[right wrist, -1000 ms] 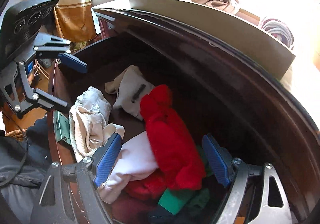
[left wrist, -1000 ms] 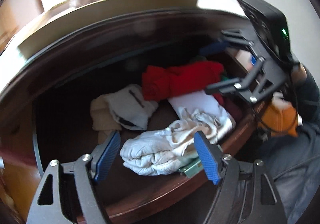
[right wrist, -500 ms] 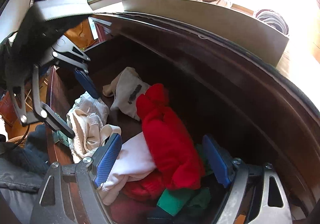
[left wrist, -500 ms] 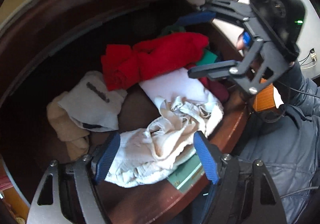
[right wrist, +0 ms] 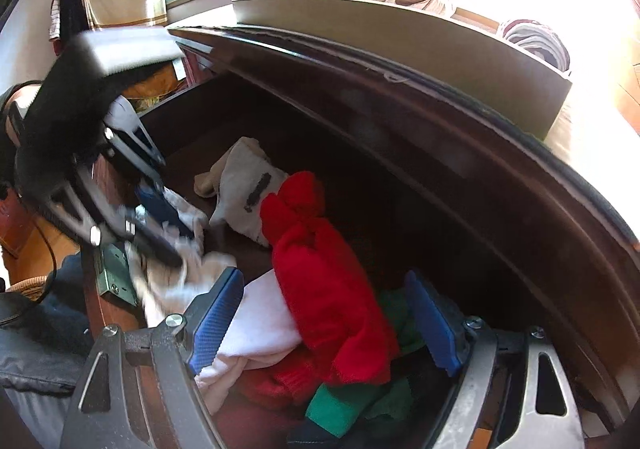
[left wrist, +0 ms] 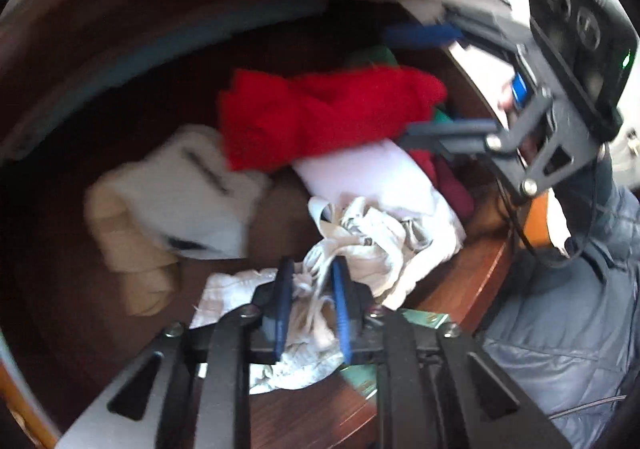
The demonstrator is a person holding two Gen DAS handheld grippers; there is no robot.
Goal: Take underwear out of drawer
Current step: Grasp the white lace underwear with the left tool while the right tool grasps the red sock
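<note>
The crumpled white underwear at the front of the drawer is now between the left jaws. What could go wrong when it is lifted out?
1. The left gripper pinches only a small fold of the white underwear, so the fabric may slip out.
2. The underwear lies against the folded white cloth and could drag it along.
3. The bundle hangs over the drawer's front edge, near a metal fitting, and may catch there.

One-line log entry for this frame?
left gripper: shut on crumpled white underwear | right gripper: open over red garment | wooden drawer: open
</note>
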